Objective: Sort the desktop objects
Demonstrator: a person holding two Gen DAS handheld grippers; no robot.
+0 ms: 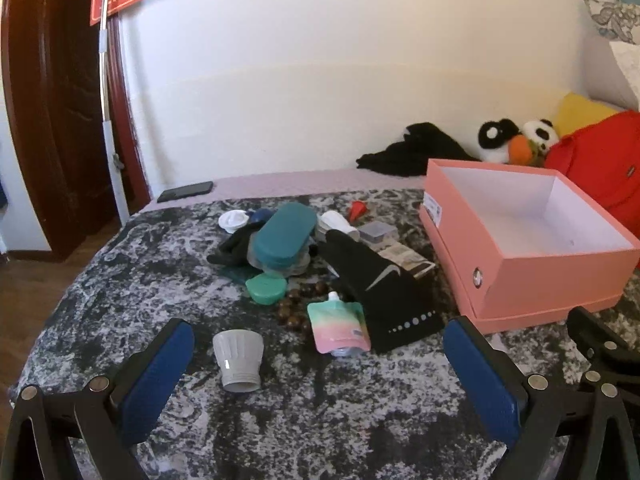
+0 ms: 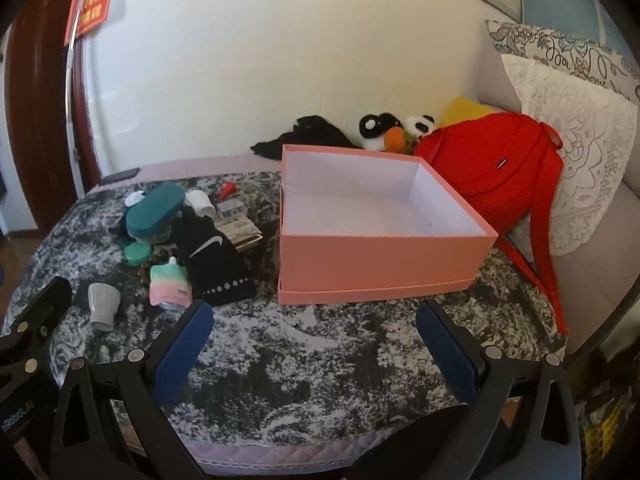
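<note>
Pink box (image 2: 380, 264) beside clutter, red backpack (image 2: 496, 168) behind.

Behind the mottled cloth (image 2: 320, 360) we see a red backpack (image 2: 492, 168) leaning on lace pillows (image 2: 572, 184), plush pandas (image 2: 400, 128) beside it, and what may be a phone (image 1: 186, 191).

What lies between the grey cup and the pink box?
In the left wrist view, the pastel pouch and the black glove lie between the grey cup and the pink box. The right wrist view shows the same order.
</note>
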